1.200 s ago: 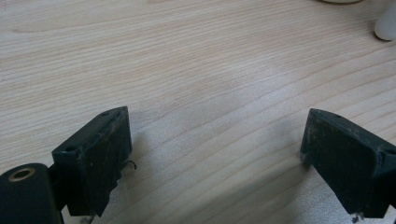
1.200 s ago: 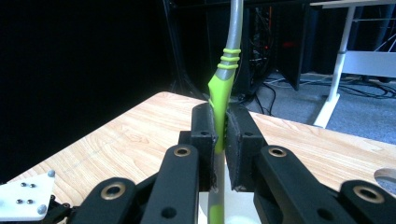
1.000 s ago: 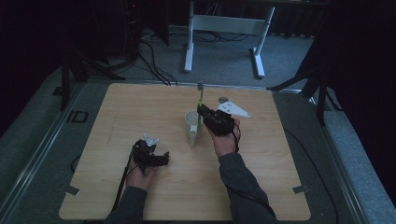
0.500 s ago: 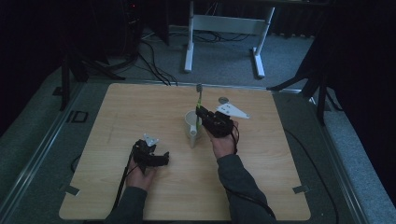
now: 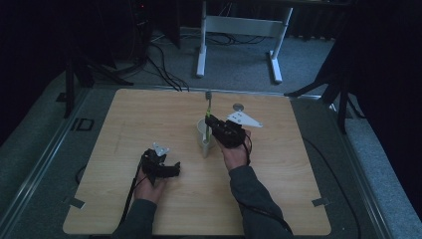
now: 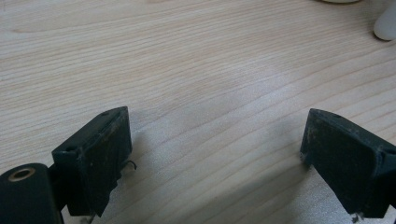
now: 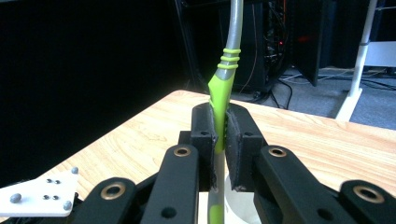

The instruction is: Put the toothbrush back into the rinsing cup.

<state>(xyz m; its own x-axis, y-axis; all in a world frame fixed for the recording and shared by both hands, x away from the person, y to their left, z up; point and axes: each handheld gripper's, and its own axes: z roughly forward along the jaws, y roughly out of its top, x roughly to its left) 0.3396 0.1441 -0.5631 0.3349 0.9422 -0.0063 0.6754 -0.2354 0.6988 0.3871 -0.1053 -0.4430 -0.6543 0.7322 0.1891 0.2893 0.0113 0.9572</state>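
A toothbrush point(image 5: 208, 105) with a green and grey handle point(image 7: 223, 79) stands upright, its head topmost, over a white cup point(image 5: 201, 130) near the table's middle. My right gripper point(image 5: 212, 122) is shut on the green part of the handle point(image 7: 220, 116), and the cup's rim point(image 7: 239, 205) shows just below the jaws. A small white object point(image 5: 205, 148) stands against the cup's near side. My left gripper point(image 5: 174, 169) rests on the wooden table point(image 5: 149, 114) at the front left, open point(image 6: 215, 140) with bare wood between its jaws.
The white object point(image 6: 385, 22) lies far ahead of the left jaws. A white desk frame point(image 5: 239, 30) and cables on the floor lie beyond the table's far edge. Tape marks the front corners point(image 5: 73, 201).
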